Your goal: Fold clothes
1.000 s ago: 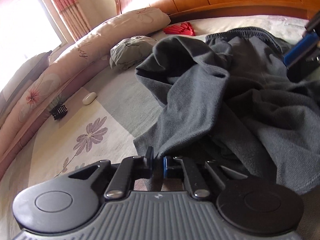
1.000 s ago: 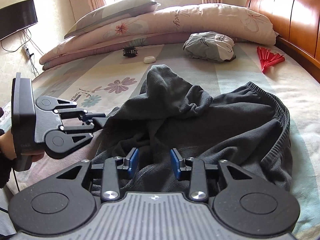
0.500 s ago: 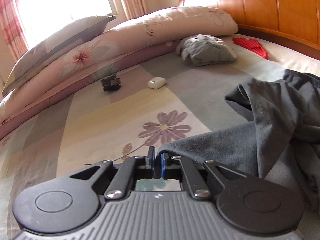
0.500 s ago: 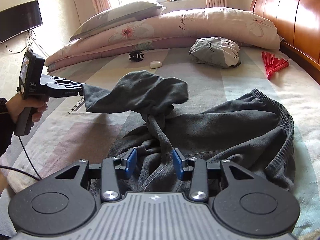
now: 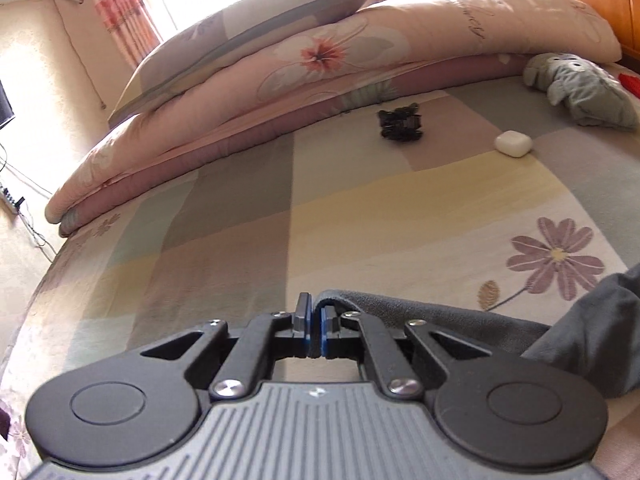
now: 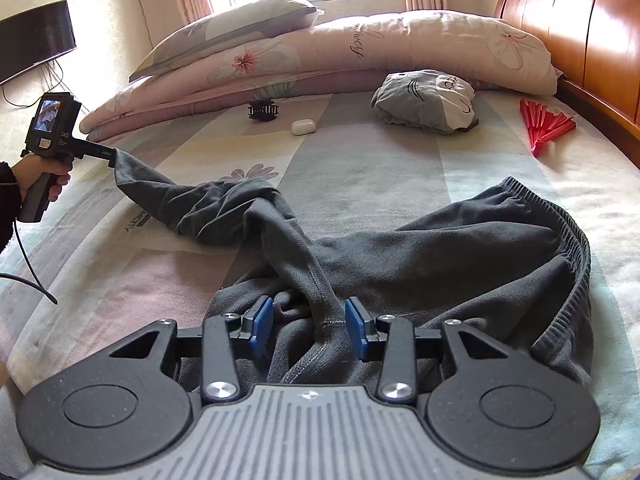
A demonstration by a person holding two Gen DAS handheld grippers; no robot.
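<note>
Your left claw [image 5: 314, 322] is clamped on one leg end of the grey trousers [image 6: 460, 252], holding that leg off the bed [image 6: 360, 168], stretched out to the left of the rest. The waistband lies on the bed, on the side nearer the red fan [image 6: 546, 126]. Your right claw [image 6: 308, 326] hangs over the bunched middle, its jaws apart, gripping nothing.

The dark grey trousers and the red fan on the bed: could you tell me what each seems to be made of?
Dark grey trousers: soft matte knit, probably cotton jersey or fleece; they drape in loose folds and have a ribbed elastic waistband. Red fan: stiff, slightly glossy slats, likely plastic, though lacquered wood cannot be ruled out.
</note>
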